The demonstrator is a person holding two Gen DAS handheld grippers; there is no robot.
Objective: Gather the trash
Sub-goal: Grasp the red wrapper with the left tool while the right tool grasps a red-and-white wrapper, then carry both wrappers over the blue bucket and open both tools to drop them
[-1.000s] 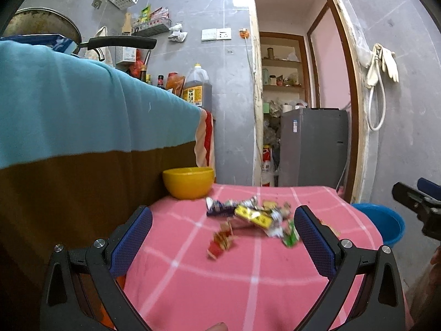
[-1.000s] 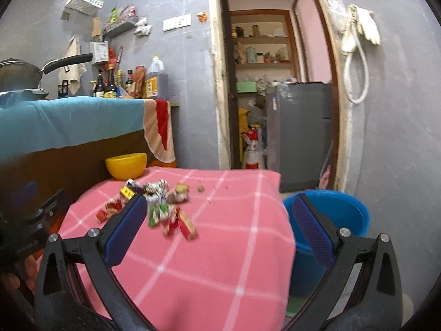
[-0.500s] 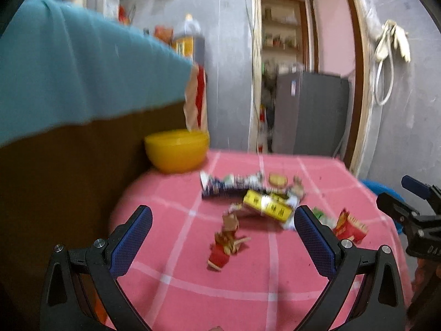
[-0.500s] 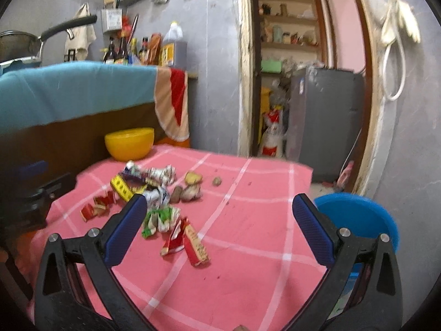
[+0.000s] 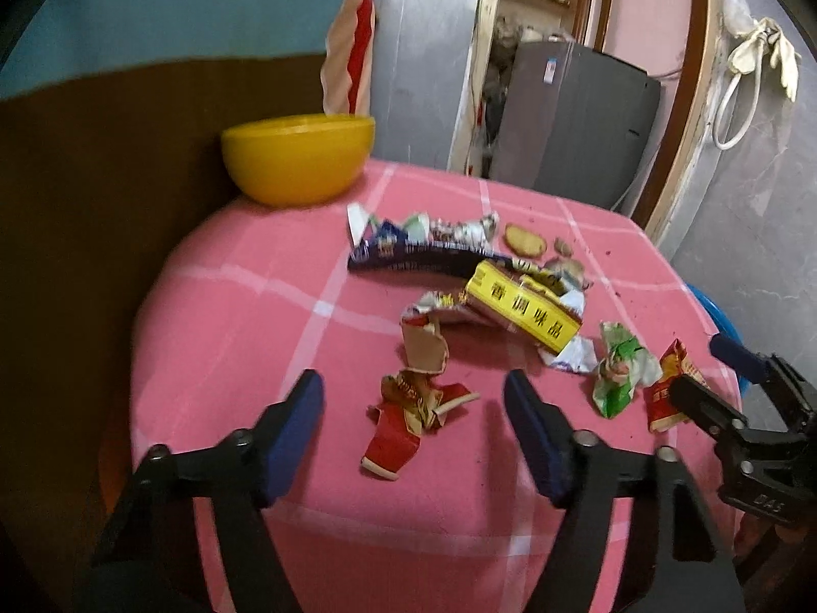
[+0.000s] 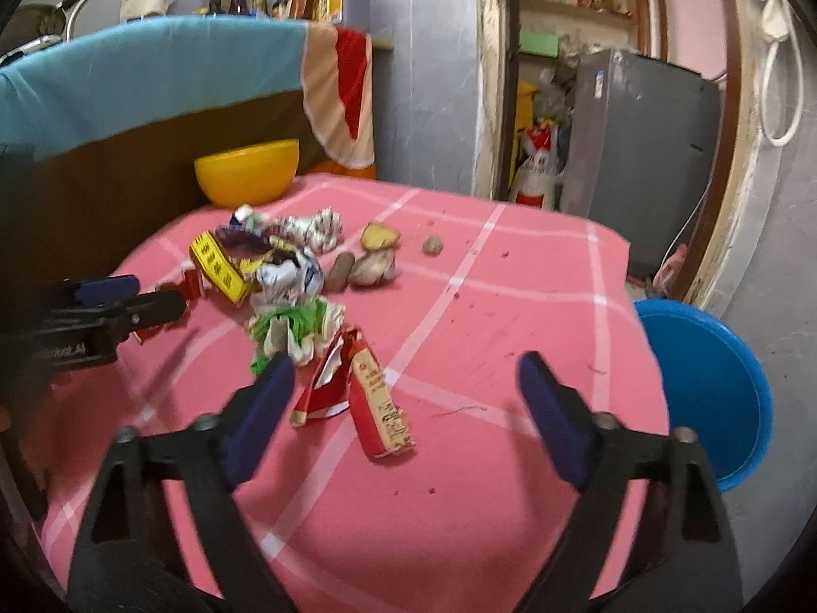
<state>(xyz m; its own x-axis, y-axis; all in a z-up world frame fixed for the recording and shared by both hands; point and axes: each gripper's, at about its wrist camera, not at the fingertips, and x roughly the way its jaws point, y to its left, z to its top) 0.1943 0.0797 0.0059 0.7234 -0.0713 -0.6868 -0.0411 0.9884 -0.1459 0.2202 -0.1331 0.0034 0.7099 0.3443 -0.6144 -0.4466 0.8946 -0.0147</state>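
**Two tongs over scattered trash on a pink checked tabletop**

The left tongs (image 5: 413, 398) pointed steeply down at the tabletop (image 5: 245, 337), their blue pads spread but closing. A torn red wrapper (image 5: 408, 419) lay between the pads, which did not touch it. Just beyond it lay a brown scrap of torn card (image 5: 424, 347).

The right tongs (image 6: 406, 388) were also spread and closing. A red and white torn packet (image 6: 357, 398) lay between the pads, nearer the left pad, with no contact visible. In the left wrist view these tongs appeared at the right edge of the tabletop, beside the same packet.

The rest of the trash lay in a loose heap around the middle of the tabletop:
- a yellow box (image 5: 526, 306) with printed characters, lying tilted on other scraps;
- a dark blue crumpled wrapper (image 5: 408, 250) behind the box, toward the far edge;
- a green and white crumpled wrapper (image 6: 296, 327) just beyond the left pad of the right tongs;
- pale food scraps (image 6: 378, 237) on the far side of the heap.

A yellow bowl (image 5: 298, 156) stood at the far left corner, against a dark brown panel. A blue basin (image 6: 704, 383) stood below the tabletop's right edge.
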